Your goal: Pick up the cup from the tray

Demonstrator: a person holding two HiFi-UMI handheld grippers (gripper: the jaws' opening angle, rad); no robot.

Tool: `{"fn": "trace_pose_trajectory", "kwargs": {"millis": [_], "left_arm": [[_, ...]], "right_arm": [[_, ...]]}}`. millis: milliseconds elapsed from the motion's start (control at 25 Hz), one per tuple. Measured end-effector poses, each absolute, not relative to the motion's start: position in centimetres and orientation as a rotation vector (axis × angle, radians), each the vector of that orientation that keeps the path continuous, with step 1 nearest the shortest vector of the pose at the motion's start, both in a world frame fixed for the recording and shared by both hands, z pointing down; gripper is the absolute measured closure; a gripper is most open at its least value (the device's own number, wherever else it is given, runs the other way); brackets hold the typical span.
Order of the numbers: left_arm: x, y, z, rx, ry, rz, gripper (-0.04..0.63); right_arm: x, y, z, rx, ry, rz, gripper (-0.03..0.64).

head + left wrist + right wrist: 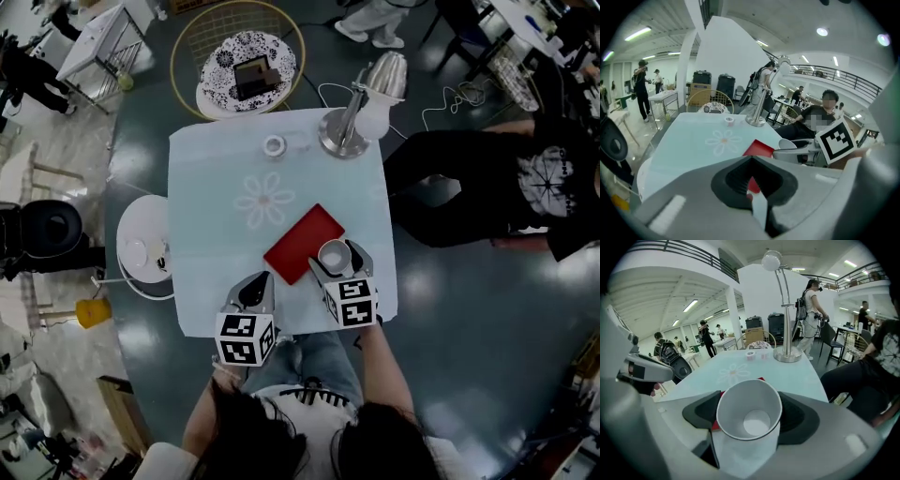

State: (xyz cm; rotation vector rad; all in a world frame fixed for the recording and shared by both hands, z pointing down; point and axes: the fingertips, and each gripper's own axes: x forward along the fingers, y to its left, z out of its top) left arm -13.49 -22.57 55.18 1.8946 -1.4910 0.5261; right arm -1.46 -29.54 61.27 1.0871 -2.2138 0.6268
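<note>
A white paper cup [333, 255] stands over the near right corner of the red tray [298, 242], and my right gripper [335, 262] is shut on it. The right gripper view looks straight into the empty cup [749, 411], with a black pad pressed against each side. I cannot tell whether its base touches the tray. My left gripper [255, 289] hovers at the table's near edge, left of the tray, shut with nothing in it. The left gripper view shows the tray [759, 149] ahead and the cup [785, 144] in the right gripper's jaws.
The pale blue table [216, 187] has a flower print [264, 199], a small tape roll [274, 145] and a chrome lamp [361, 108] at its far side. A person in black sits at the right [506, 178]. A white stool [142, 246] stands left of the table.
</note>
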Motion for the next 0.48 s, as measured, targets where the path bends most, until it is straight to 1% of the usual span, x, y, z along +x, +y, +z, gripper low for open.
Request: {"fn": "trace_pose_trajectory", "kwargs": {"millis": [160,360,480], "left_arm": [[-11.3,-23.0,55.7,1.960,-1.417,0.551,0.595],[-10.4,-24.1,55.9,1.990,-1.405,0.570,0.595],[-9.8,-24.4,56.1,1.946,-1.397,0.509,0.595]], "right_arm": [[1.9,-29.6,61.2,1.183,-2.178,0.649,0.227],[4.8,-29.0,61.2,1.232,-2.155,0.665,0.230],[6.2,-28.5,61.6,1.267,-2.136,0.672,0.229]]}}
